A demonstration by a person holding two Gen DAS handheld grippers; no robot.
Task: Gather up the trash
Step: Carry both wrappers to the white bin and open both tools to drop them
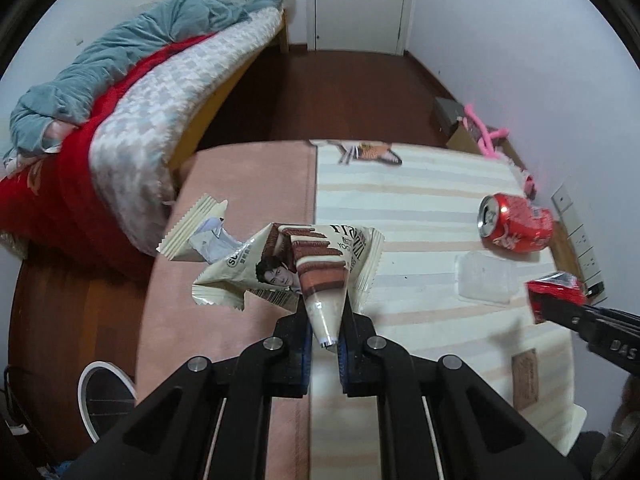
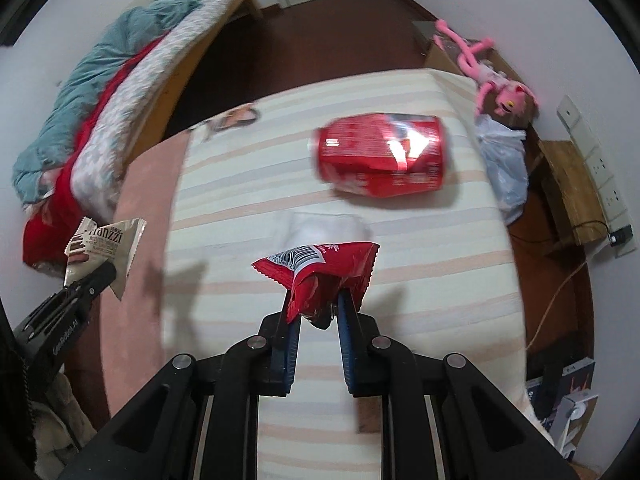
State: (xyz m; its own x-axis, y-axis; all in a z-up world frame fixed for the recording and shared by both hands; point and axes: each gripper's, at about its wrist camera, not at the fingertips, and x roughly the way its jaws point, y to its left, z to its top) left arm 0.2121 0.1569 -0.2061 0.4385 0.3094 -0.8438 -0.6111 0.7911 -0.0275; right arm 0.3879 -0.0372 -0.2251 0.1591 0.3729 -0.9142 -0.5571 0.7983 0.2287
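My left gripper (image 1: pixel 325 312) is shut on a cream biscuit wrapper (image 1: pixel 304 264) and holds it above the pink cloth; it also shows in the right wrist view (image 2: pixel 102 248). My right gripper (image 2: pixel 316 300) is shut on a red snack wrapper (image 2: pixel 324 268), held above the striped cloth; it shows in the left wrist view (image 1: pixel 554 292) too. A dented red can (image 1: pixel 516 224) lies on its side on the striped cloth, ahead of the right gripper (image 2: pixel 380 156). A clear plastic piece (image 1: pixel 486 280) lies flat near the can. Another wrapper (image 1: pixel 370 152) lies at the far edge.
The table has a pink cloth (image 1: pixel 240 184) at left and a striped cloth (image 1: pixel 420 200) at right. A bed (image 1: pixel 132 112) with blankets stands at left. A white bin (image 1: pixel 102 396) sits on the floor at lower left. A pink plush toy (image 2: pixel 492 76) and plastic bag (image 2: pixel 504 164) lie at right.
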